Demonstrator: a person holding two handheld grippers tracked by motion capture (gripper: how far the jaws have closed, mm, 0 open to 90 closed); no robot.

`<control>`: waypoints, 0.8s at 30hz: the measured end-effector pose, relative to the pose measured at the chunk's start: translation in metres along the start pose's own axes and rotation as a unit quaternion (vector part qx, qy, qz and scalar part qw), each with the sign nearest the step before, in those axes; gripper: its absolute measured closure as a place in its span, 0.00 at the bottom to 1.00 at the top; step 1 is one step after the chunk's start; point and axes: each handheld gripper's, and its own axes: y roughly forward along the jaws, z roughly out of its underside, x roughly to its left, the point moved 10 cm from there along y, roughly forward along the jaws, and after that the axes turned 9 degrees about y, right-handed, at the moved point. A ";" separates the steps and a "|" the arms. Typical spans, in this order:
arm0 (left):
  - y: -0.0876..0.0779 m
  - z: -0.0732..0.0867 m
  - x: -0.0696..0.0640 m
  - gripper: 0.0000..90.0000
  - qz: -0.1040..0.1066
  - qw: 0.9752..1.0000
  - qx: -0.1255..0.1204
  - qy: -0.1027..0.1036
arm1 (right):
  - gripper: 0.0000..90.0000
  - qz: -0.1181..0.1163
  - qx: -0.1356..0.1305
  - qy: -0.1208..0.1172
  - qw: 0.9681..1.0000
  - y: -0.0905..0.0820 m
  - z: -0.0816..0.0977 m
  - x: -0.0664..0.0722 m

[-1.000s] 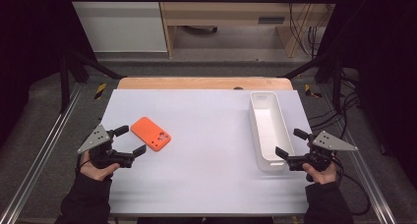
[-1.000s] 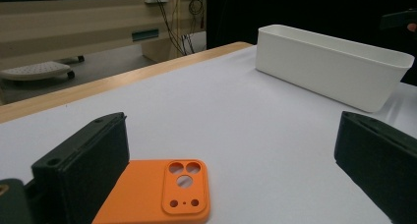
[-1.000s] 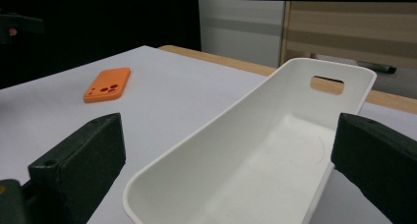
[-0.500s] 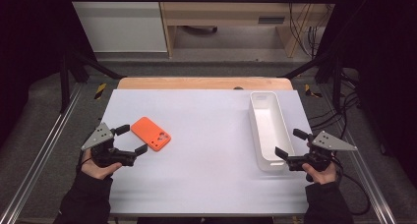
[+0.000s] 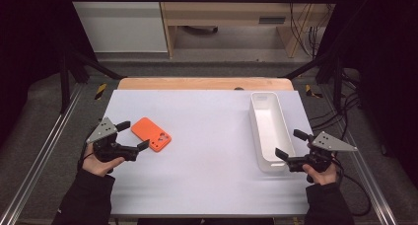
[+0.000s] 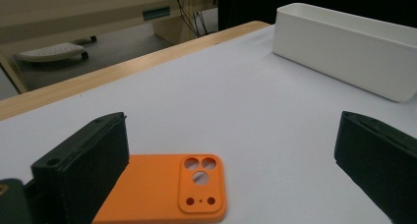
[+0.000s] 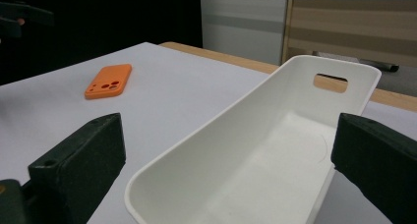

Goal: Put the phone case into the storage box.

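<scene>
Gaping left tongs (image 5: 133, 134) flanking the orange phone case (image 5: 151, 134); right tongs (image 5: 292, 144) agape beside white tray (image 5: 268, 164)

No writing, label, brand, number or sign can be read anywhere; the orange phone case (image 6: 162, 194) is plain, with round holes and no logo; the white tray (image 7: 275, 150) bears no print on its walls or floor; the worktop (image 5: 207, 136) is blank; the yellow-and-black striped marks (image 5: 100, 91) on the floor carry no words.
</scene>
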 end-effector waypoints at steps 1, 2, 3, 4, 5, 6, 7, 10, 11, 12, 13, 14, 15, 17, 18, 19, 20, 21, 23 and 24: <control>0.003 0.002 0.003 0.00 -0.005 1.000 0.013 0.000 | 0.00 -0.001 -0.001 0.001 1.000 0.000 0.000 0.000; 0.004 0.003 0.005 0.00 -0.007 1.000 0.018 -0.001 | 0.00 0.000 -0.001 0.002 1.000 -0.001 0.000 0.000; 0.004 0.003 0.005 0.00 -0.007 1.000 0.018 -0.001 | 0.00 0.000 -0.001 0.002 1.000 -0.001 0.000 0.000; 0.007 0.004 0.007 0.00 -0.005 1.000 0.021 -0.006 | 0.00 0.001 -0.001 0.001 1.000 -0.001 -0.001 0.000; 0.008 0.005 0.008 0.00 -0.005 1.000 0.025 -0.005 | 0.00 0.002 -0.002 0.000 1.000 -0.002 -0.001 -0.001; 0.009 0.005 0.009 0.00 -0.007 1.000 0.028 -0.003 | 0.00 0.002 -0.003 0.001 1.000 -0.002 -0.001 -0.001; 0.010 0.006 0.010 0.00 -0.009 1.000 0.030 -0.004 | 0.00 0.002 -0.003 0.000 1.000 -0.002 -0.001 -0.001; 0.013 0.004 0.014 0.00 -0.010 0.999 0.032 -0.005 | 0.00 0.003 0.000 0.000 1.000 -0.001 0.000 -0.001; 0.015 0.002 0.016 0.00 -0.011 0.999 0.032 -0.007 | 0.00 0.002 0.000 0.001 1.000 -0.002 0.000 -0.001; 0.016 0.001 0.017 0.00 -0.011 0.999 0.033 -0.007 | 0.01 0.003 0.000 0.001 1.000 -0.002 -0.001 -0.001; 0.017 0.001 0.018 0.00 -0.011 0.999 0.034 -0.007 | 0.00 0.003 -0.002 -0.002 1.000 -0.002 -0.001 -0.001; 0.017 0.001 0.018 0.00 -0.011 0.999 0.034 -0.007 | 0.00 0.003 -0.002 -0.002 1.000 -0.002 -0.001 -0.001; 0.020 0.001 0.020 0.00 -0.013 0.999 0.040 -0.006 | 0.00 0.004 -0.001 -0.001 1.000 -0.002 -0.001 -0.001; 0.024 0.002 0.023 0.01 -0.014 0.999 0.045 -0.006 | 0.00 0.004 -0.001 -0.001 1.000 -0.002 -0.001 -0.001; 0.024 0.002 0.023 0.01 -0.014 0.999 0.045 -0.006 | 0.00 0.003 -0.001 -0.002 1.000 -0.002 -0.001 -0.001; 0.026 0.003 0.027 0.01 -0.020 0.999 0.050 -0.007 | 0.00 0.003 0.001 0.000 1.000 -0.002 0.000 -0.001; 0.028 0.003 0.028 0.01 -0.022 0.998 0.051 -0.009 | 0.00 0.003 0.000 0.000 1.000 -0.002 0.000 -0.001; 0.029 0.004 0.030 0.01 -0.023 0.998 0.053 -0.011 | 0.01 0.003 0.001 0.000 1.000 -0.002 0.000 -0.001; 0.032 0.005 0.033 0.02 -0.025 0.998 0.058 -0.011 | 0.00 0.004 0.001 0.000 1.000 -0.002 0.000 -0.001; 0.034 0.005 0.035 0.03 -0.026 0.998 0.061 -0.011 | 0.00 0.003 0.001 0.000 1.000 -0.002 0.000 -0.001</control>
